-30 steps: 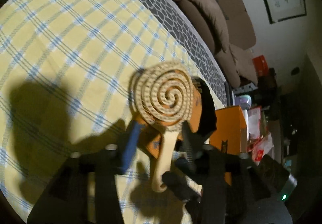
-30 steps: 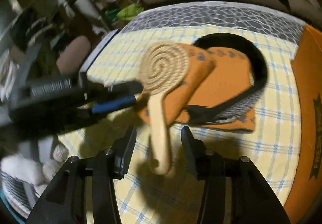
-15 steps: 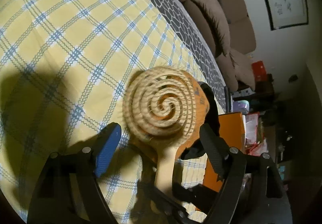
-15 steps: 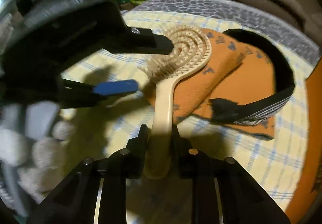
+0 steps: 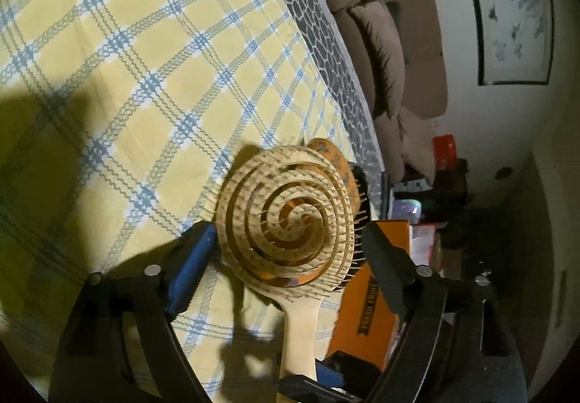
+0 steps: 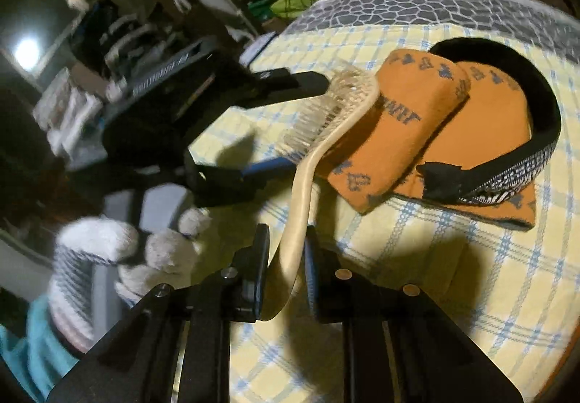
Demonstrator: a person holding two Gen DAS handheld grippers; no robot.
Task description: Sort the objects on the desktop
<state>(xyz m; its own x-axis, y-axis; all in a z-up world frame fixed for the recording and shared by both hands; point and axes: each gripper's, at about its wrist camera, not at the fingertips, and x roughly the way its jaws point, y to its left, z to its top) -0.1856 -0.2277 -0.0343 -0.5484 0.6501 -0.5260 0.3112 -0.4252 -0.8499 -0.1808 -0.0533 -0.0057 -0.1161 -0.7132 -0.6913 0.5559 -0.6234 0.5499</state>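
Hairbrush [image 6: 319,149]: handle pinched in right tool [image 6: 286,269]; left tool [image 5: 286,250] just opened wide, flanking head untouched.

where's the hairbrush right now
The hairbrush is off the table: the right gripper clamps its handle, and its spiral head sits between the open left gripper fingers, just left of the orange cloth.

A: Right gripper [image 6: 286,265]?
B: Low centre of its own view, jaws clamped on the brush [image 6: 319,149] handle.
A: Left gripper [image 5: 290,243]?
B: Jaws wide, having just been opening; the brush head sits between them, pads clear. A gloved hand [image 6: 145,250] shows lower left in the right view.
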